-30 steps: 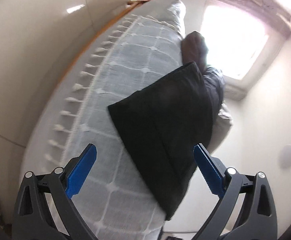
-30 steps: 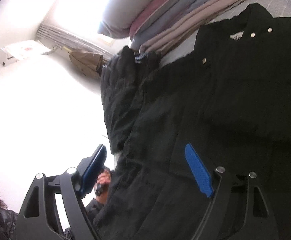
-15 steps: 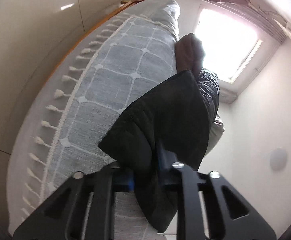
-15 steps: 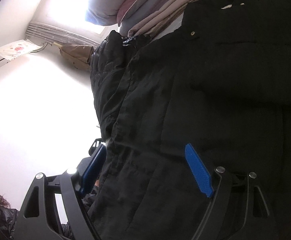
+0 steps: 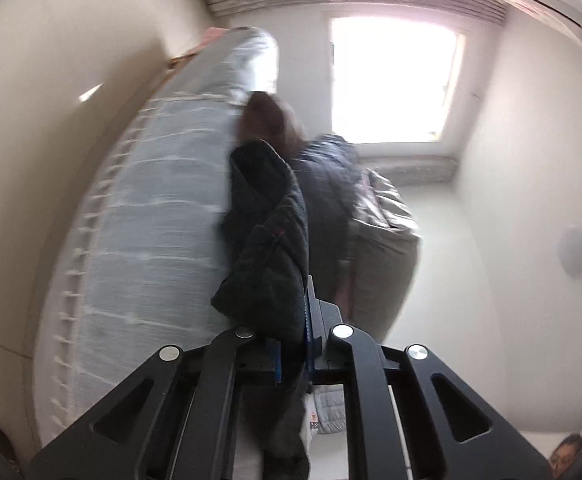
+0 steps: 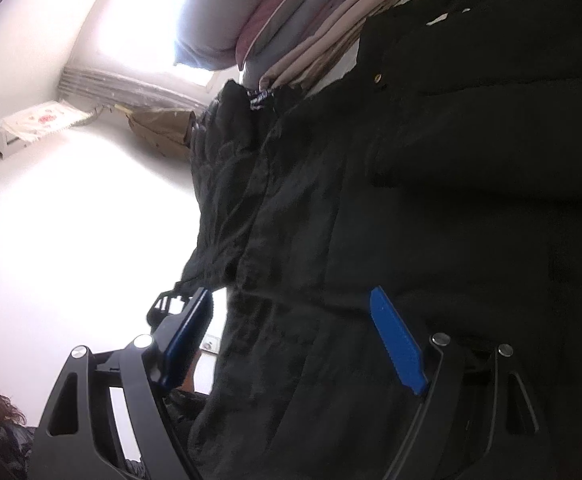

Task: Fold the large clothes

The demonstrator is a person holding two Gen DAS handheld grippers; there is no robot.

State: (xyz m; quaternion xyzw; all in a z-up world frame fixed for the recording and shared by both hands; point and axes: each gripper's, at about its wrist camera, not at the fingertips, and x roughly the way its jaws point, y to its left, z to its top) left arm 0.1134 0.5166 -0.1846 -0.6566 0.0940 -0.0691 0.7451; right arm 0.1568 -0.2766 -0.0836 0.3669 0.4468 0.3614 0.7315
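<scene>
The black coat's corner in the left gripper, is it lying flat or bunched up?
Bunched up. The black coat's corner is crumpled and pinched in the shut left gripper, off the grey bedspread.

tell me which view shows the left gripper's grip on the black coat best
The left wrist view: the left gripper is shut on a bunched fold of the black coat. The right wrist view shows only coat fabric, not that grip.
</scene>
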